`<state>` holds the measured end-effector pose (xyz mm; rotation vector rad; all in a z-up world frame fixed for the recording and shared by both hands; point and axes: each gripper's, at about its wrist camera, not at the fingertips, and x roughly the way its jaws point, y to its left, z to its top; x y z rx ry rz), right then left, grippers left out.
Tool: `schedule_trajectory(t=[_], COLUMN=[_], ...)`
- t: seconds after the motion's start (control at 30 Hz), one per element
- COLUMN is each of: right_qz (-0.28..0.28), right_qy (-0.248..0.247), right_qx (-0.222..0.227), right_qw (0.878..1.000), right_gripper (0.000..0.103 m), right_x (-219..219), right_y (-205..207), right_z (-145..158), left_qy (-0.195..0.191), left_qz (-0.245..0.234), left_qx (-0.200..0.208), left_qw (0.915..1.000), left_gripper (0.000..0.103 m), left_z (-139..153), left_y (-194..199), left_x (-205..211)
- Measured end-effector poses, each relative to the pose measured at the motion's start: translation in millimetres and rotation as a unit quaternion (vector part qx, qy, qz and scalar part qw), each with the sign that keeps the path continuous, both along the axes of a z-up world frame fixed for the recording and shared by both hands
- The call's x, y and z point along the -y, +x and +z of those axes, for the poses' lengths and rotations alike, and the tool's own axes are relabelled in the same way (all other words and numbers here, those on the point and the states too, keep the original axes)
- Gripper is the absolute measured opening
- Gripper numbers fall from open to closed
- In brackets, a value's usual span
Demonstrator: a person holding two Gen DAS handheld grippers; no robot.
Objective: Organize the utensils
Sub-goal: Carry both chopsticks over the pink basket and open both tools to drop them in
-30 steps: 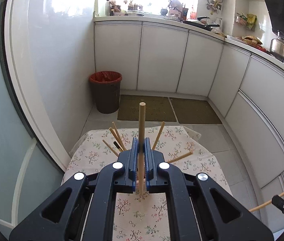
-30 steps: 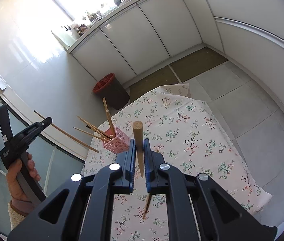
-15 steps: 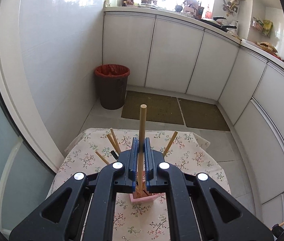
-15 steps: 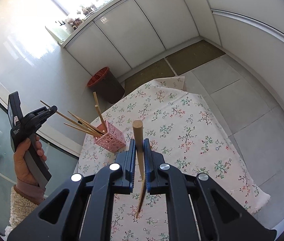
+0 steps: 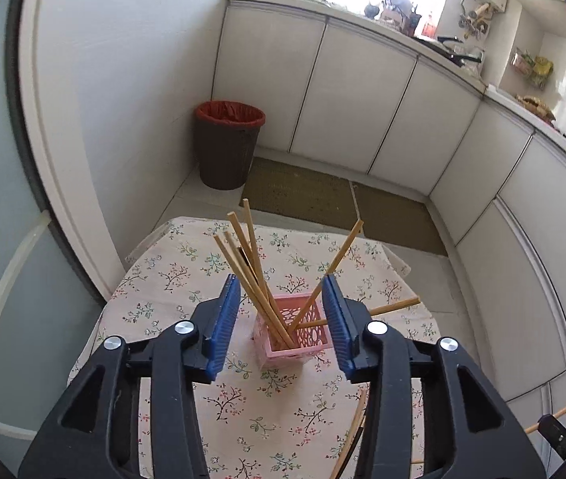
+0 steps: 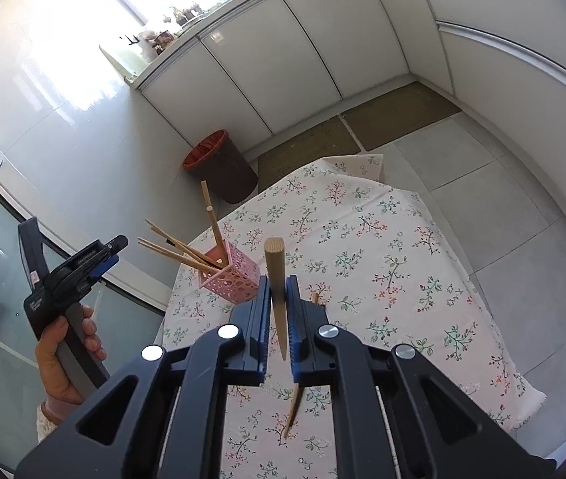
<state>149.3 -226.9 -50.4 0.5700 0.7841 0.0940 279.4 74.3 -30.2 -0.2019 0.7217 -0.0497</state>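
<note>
Pink perforated holder (image 5: 291, 329) stands upright on floral tablecloth (image 5: 187, 275), near the table's left edge. Inside: approx. six wooden chopsticks (image 5: 243, 263), most leaning to the left, two splayed right. Left gripper (image 5: 281, 319) hangs above the holder, fingers spread wide, nothing between them. Right gripper (image 6: 279, 311) has its fingers pinching one thick wooden chopstick (image 6: 275, 279), blunt end up, taper pointing down, above the cloth. Two loose chopsticks (image 6: 294, 407) lie on the cloth near the front edge, partly hidden by the gripper.
</note>
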Motion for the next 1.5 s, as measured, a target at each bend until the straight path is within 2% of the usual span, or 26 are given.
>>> schedule_trajectory(t=[0.1,0.17,0.33,0.4,0.57,0.8,0.87,0.9,0.97,1.1,1.17,1.37,1.5], right_qz=[0.004,0.014,0.025,0.026,0.034,0.052,0.055,0.055,0.055,0.053,0.051,0.042,0.036], right_qy=[0.000,-0.009,-0.036,-0.044,-0.072,-0.116,-0.128,-0.135,-0.142,-0.165,-0.180,-0.226,-0.229], right_qx=[0.023,0.045,0.088,0.099,0.102,0.077,0.071,0.071,0.074,0.078,0.082,0.086,0.076], right_qw=[1.000,0.999,0.995,0.994,0.992,0.989,0.988,0.987,0.986,0.982,0.979,0.970,0.970], right_gripper=[0.008,0.008,0.008,0.008,0.008,0.010,0.014,0.021,0.027,0.027,0.028,0.042,0.051], right_x=[-12,-27,-62,-76,-106,-141,-148,-151,-152,-156,-156,-154,-146], right_y=[15,31,75,94,131,164,166,166,161,149,140,110,93], right_z=[14,29,56,60,52,11,0,-3,-6,0,3,-1,-6], left_qy=[-0.029,-0.044,-0.017,-0.022,-0.039,-0.055,-0.057,-0.057,-0.051,-0.034,-0.030,-0.006,0.006], left_qz=[0.029,0.046,0.063,0.067,0.071,0.076,0.074,0.073,0.073,0.072,0.069,0.053,0.049], left_qx=[0.024,0.025,0.008,0.008,0.003,-0.005,-0.008,-0.009,-0.007,-0.001,0.004,0.020,0.032], left_qw=[0.9989,0.9977,0.9978,0.9975,0.9967,0.9956,0.9956,0.9956,0.9960,0.9968,0.9972,0.9984,0.9983], left_gripper=[0.056,0.058,0.058,0.058,0.058,0.058,0.058,0.058,0.058,0.059,0.061,0.068,0.078], left_z=[2,-6,-28,-29,-35,-38,-39,-39,-38,-35,-33,-24,-18], left_y=[-28,-45,-60,-59,-54,-53,-52,-51,-52,-54,-55,-64,-71], left_x=[-15,-25,-38,-46,-62,-78,-79,-80,-79,-71,-67,-45,-36])
